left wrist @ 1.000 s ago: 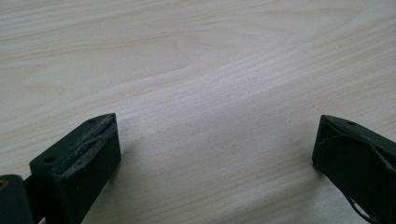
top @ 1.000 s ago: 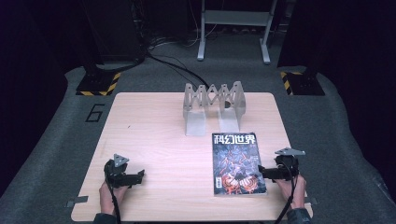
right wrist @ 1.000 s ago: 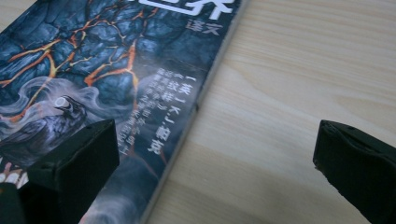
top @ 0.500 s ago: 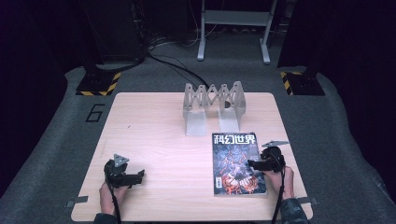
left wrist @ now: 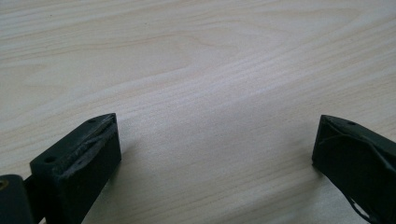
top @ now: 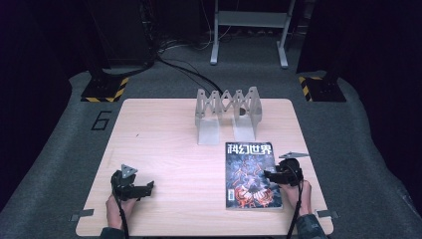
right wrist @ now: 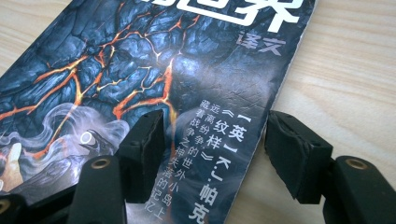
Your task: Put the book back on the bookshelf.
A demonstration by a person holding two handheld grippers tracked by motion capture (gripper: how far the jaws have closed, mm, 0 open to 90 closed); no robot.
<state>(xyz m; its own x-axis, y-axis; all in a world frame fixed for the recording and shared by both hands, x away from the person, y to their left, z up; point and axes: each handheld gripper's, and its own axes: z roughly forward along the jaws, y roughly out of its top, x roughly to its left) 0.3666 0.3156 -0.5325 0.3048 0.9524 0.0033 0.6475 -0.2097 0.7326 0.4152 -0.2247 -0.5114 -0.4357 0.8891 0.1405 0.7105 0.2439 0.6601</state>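
**Right tool closes in on the magazine's edge**

Since the earlier frames the right tool (top: pixel 271 175) has slid in from the counter's right margin onto the glossy magazine with the dark, lava-cracked cover (top: pixel 250 174), and its jaws have just been closing. In the right gripper view they straddle the cover's right edge (right wrist: pixel 261 135), one jaw over the printed cover, the other over bare wood, half-narrowed, with the pads not visibly pressing on anything. That straddle looks meant to pinch the edge so the magazine can be lifted.

The magazine lies flat on the pale wooden counter (top: pixel 164 144), on its right half, its top edge just in front of the grey metal accordion-style rack (top: pixel 226 112) that stands toward the far side. The rack's upright slots are probably where the magazine belongs.

The left tool (top: pixel 139 188) rests low on the counter's near-left part, well apart from the magazine, jaws spread wide over bare wood and holding nothing, likely parked until needed.
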